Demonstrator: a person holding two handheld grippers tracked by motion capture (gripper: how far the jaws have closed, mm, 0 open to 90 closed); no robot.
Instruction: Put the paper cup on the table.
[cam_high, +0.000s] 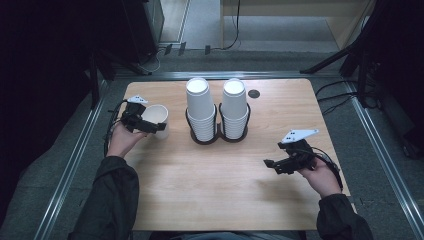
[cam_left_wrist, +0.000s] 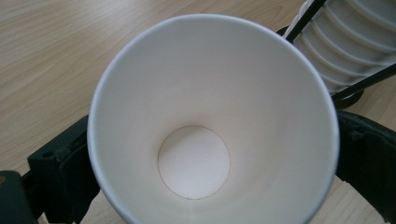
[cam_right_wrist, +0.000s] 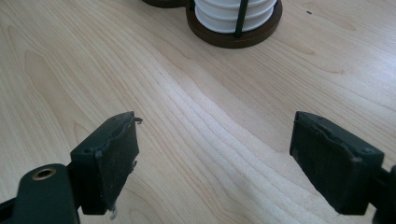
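A single white paper cup (cam_high: 158, 120) sits at the left side of the wooden surface (cam_high: 215, 190), toward the far half, with its open mouth facing up; the left gripper view looks straight down into it to its round bottom (cam_left_wrist: 194, 162). The left gripper (cam_high: 141, 123) has its fingers (cam_left_wrist: 60, 172) clamped on the cup, one on either side of its wall. Just to the right of the cup stand two tall stacks of white cups (cam_high: 217, 107), upside down, side by side in a dark wire holder (cam_high: 218, 136) with round bases, near the far middle of the surface. Well apart from these, at the near right, the right gripper (cam_high: 274, 165) hangs over bare wood with its fingers (cam_right_wrist: 109, 158) spread wide and nothing between them.
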